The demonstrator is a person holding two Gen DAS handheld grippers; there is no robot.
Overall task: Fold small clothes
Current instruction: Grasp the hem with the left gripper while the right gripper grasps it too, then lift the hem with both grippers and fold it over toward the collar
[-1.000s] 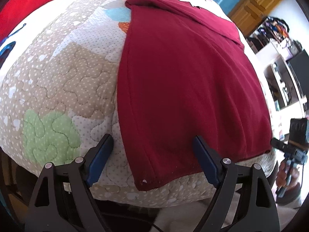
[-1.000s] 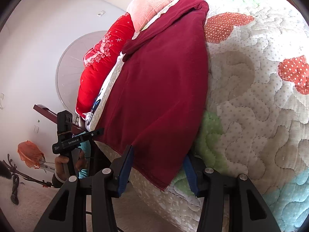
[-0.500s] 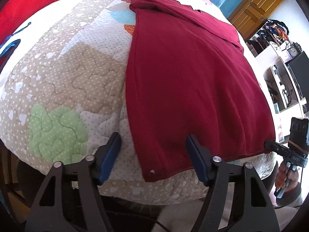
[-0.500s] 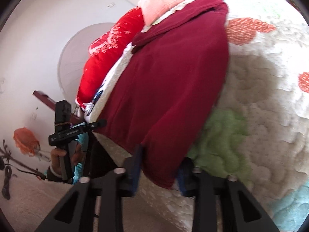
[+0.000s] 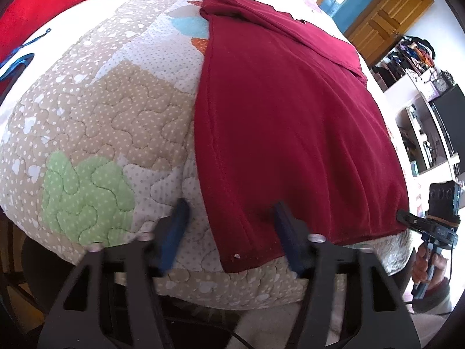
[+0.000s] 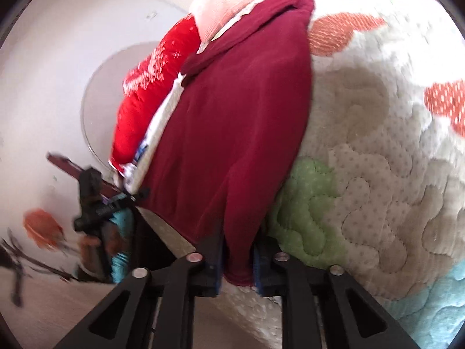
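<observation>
A dark red garment (image 5: 284,122) lies spread flat on a quilted bed cover (image 5: 110,110), its hem hanging over the near edge. My left gripper (image 5: 229,235) is open, its blue pads either side of the garment's near left corner, not closed on it. My right gripper (image 6: 237,261) is shut on the garment's (image 6: 232,133) other hem corner, the cloth pinched between its pads. The right gripper also shows in the left wrist view (image 5: 436,221) at the hem's right end.
A bright red blanket (image 5: 43,3) and a pale pink pillow (image 6: 229,5) lie at the bed's far end. White shelves (image 5: 421,110) and a wooden door (image 5: 383,14) stand to the right. The floor lies below the bed edge.
My right gripper closed on the hem corner and pulled it slightly off the bed edge. My left gripper moved in closer around the left corner, jaws narrowing somewhat.
</observation>
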